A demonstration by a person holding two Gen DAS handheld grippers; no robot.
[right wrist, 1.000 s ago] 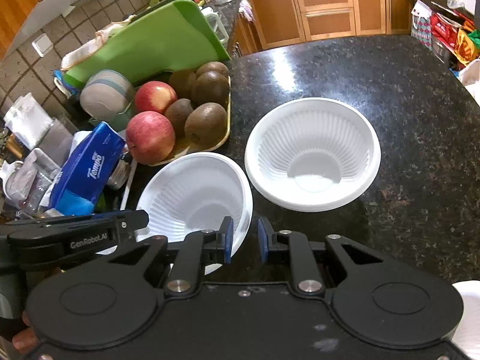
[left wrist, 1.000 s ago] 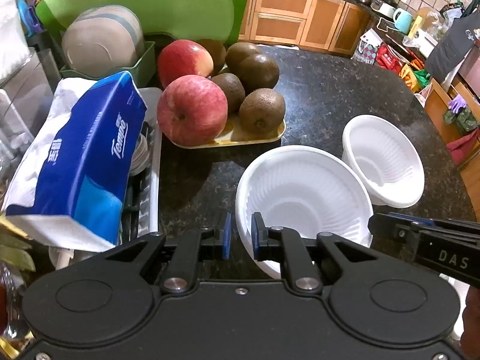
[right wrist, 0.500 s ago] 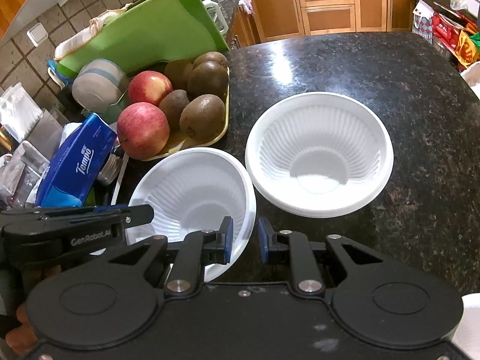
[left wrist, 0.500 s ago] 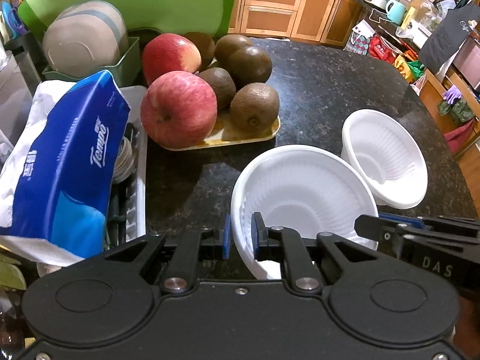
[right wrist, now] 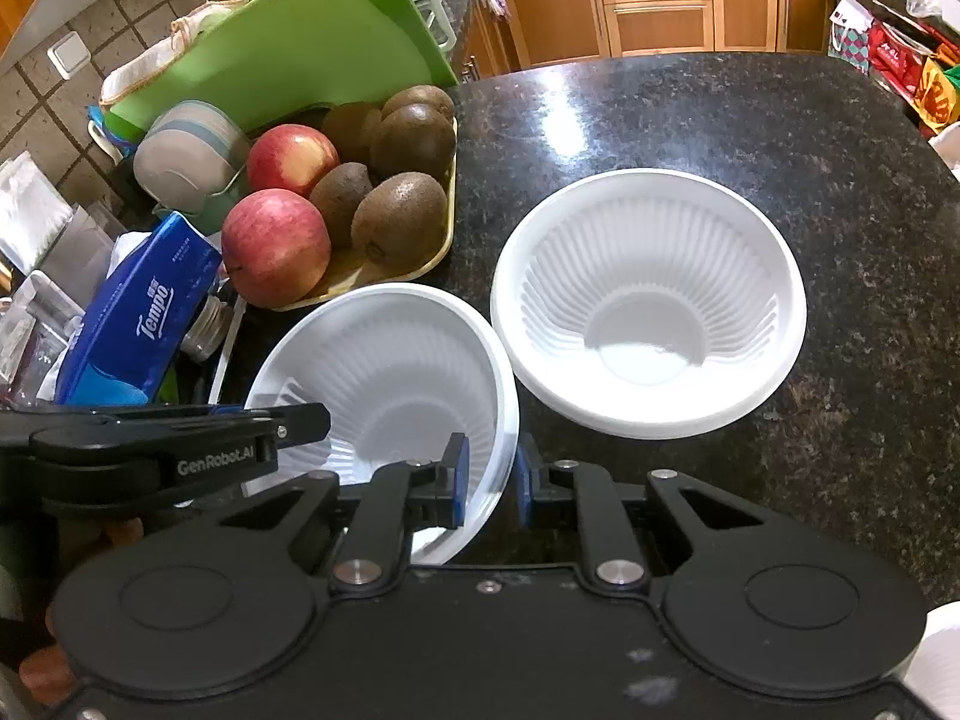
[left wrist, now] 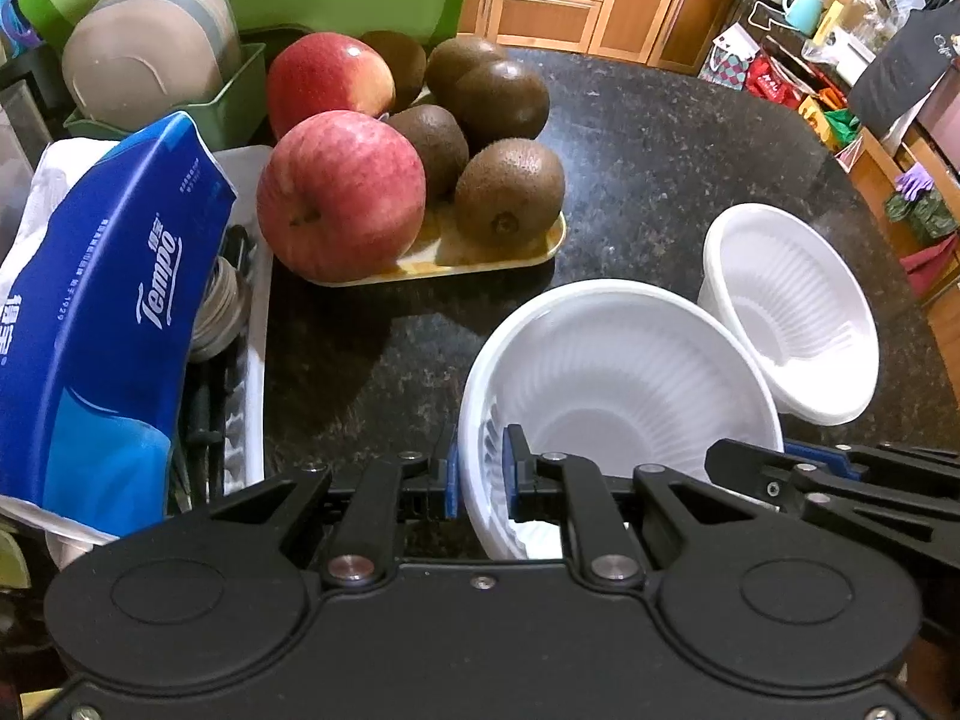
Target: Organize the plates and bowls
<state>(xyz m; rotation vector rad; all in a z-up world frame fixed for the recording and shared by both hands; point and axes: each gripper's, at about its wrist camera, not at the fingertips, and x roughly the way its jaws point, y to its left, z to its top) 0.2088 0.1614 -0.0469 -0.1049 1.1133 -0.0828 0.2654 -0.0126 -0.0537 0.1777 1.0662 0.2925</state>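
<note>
Left wrist: two white ribbed plastic bowls on speckled black stone worktop [left wrist: 660, 138]; near bowl [left wrist: 618, 384] tilted, rim clamped in left gripper [left wrist: 480, 477], closer in frame than a second ago; far bowl [left wrist: 798, 324] just beside it. Yellow tray [left wrist: 516, 258] with two smooth red apples [left wrist: 342, 192], five fuzzy brown kiwis [left wrist: 510, 192]; one blue tissue pack [left wrist: 102, 324].

Right wrist: right gripper [right wrist: 487, 480] straddling opposite rim of same bowl [right wrist: 396, 372], jaws just narrowed onto it; second bowl [right wrist: 648, 306] upright, touching.
</note>
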